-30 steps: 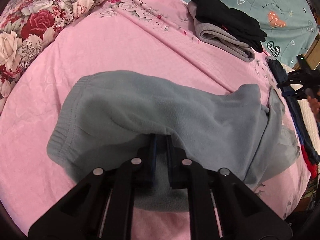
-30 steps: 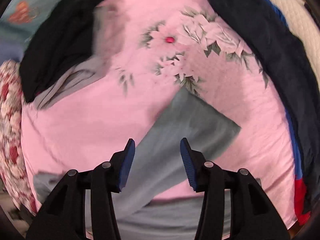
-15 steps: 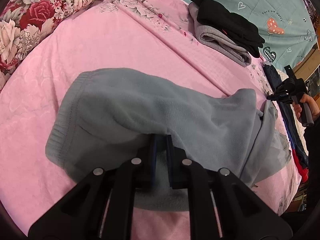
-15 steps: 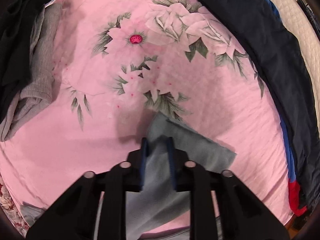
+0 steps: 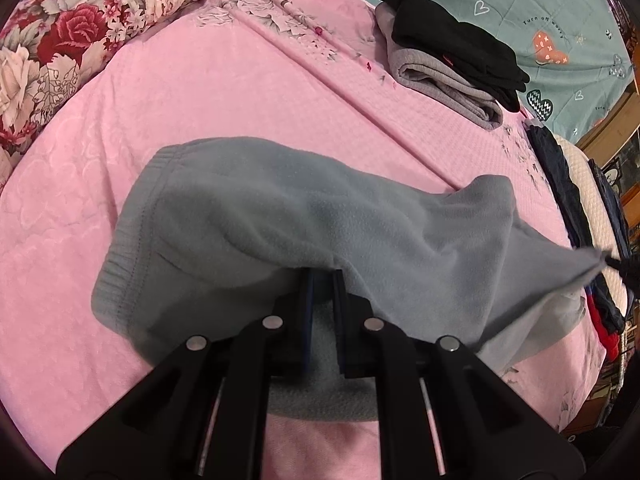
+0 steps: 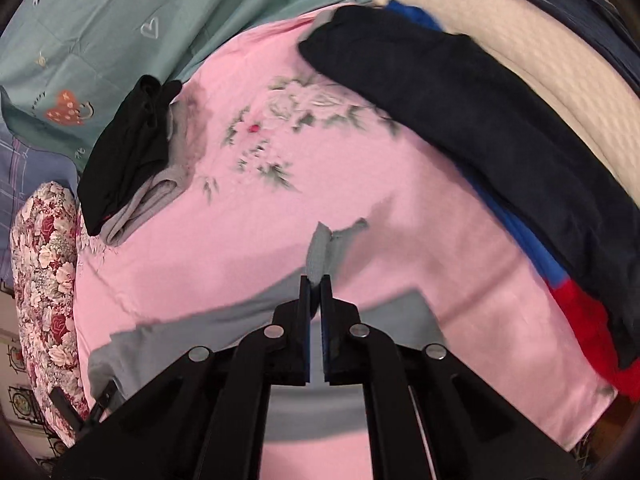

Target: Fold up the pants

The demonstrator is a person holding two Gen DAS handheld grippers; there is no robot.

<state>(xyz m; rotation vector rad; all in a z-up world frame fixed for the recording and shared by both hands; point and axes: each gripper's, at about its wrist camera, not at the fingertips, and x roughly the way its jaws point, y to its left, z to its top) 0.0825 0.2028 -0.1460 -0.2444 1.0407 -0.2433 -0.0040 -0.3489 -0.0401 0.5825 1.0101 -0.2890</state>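
Since a second ago, my right fingers [image 6: 315, 280] have snapped closed from a wide spread onto the hem of one pant leg and carried it up off the bed, so the leg now stretches taut toward three o'clock in the left view. The grey-blue fleece pants [image 5: 304, 220] lie across the pink bedsheet [image 5: 200, 92], waistband toward nine o'clock. My left fingers [image 5: 322, 284] have not moved and pinch a fold of the pants at the near edge. At one o'clock a folded stack of grey and black clothes [image 5: 448, 56] sits well apart. Dark garments [image 6: 480, 112] lie along the bed's edge at two o'clock in the right view.
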